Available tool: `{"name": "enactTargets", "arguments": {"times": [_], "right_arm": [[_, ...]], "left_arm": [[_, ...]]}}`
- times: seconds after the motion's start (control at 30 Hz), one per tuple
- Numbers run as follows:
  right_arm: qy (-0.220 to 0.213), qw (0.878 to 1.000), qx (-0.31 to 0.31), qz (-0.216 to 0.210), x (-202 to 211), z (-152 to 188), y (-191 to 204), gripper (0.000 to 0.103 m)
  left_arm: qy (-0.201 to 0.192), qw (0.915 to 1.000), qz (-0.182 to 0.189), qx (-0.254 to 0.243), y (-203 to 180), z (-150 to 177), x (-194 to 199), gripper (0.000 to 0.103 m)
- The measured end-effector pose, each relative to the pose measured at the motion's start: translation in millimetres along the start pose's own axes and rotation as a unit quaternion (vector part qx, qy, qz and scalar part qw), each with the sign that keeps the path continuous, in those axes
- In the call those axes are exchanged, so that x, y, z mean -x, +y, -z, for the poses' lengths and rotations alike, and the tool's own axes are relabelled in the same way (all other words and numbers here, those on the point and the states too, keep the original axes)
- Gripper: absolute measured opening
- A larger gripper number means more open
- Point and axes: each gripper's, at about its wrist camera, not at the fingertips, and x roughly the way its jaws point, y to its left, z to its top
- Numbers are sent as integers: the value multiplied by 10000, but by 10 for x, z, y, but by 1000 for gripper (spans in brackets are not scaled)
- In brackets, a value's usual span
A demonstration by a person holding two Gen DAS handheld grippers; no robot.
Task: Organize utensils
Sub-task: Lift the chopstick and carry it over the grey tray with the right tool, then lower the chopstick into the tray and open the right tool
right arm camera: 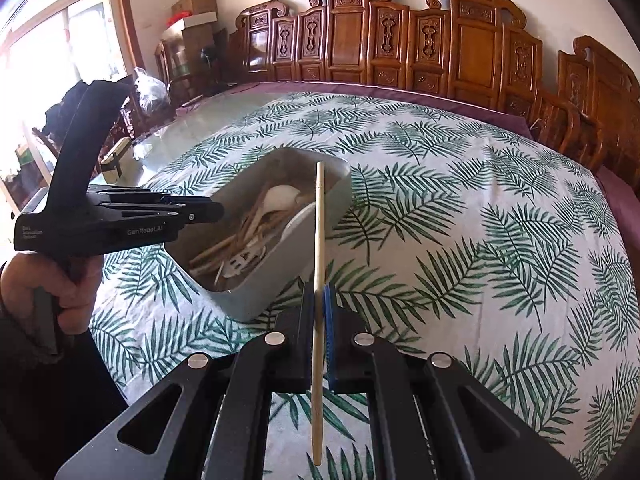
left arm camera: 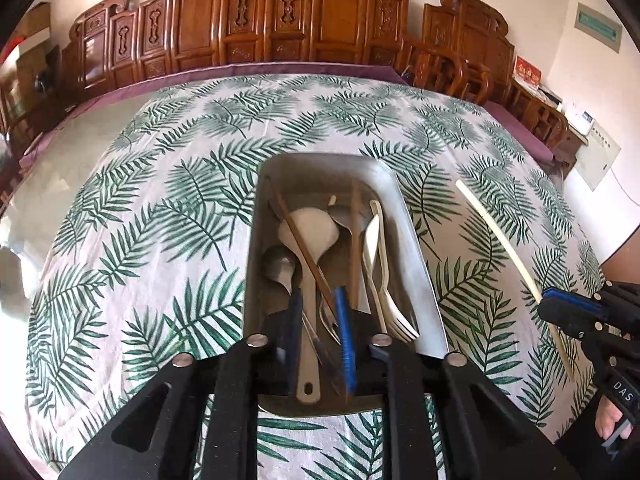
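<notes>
A metal tray on the leaf-print cloth holds several spoons, forks and brown chopsticks, among them a white spoon and a cream fork. My left gripper hangs over the tray's near end with its jaws partly apart around utensil handles; whether it grips any is unclear. My right gripper is shut on a pale chopstick and holds it to the right of the tray. The chopstick and right gripper also show in the left wrist view. The left gripper shows in the right wrist view.
The leaf-print cloth covers a round table with a purple edge. Carved wooden chairs ring the far side. A small box stands on the bare glass at the left. Cardboard boxes are stacked in the corner.
</notes>
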Motion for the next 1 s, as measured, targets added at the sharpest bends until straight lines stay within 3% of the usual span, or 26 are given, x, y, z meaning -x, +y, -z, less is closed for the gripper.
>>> {"name": "enactTargets", "arguments": {"times": [0.2,0.27,0.4,0.47,0.53,0.7,1.0], "right_arm": [[-73,9999,-36,-98,-80,-173,130,6],[-90,9998,-61,-141,-118,-232,163,6],[-121,9995,-129,-258,-204,-338,218,6],[-128,9994,-160,-262,-246,-385,242,6],[-131,9993,-206,-290,-288,-426,252,6],[-140,9990,-275,-329,-416,-540,294,6],[-128,9974,-505,-499,-728,-714,375,6]], "left_arm": [[-183,9998,-78,50,102,-52,97,27],[-226,9997,-117,64,134,-64,123,38],[-388,9988,-265,131,214,-95,190,73],[-487,9981,-302,209,277,-108,224,76],[-521,9977,-339,278,330,-126,245,88],[-622,9963,-503,321,430,-150,302,94],[-661,9944,-555,603,658,-170,363,95]]}}
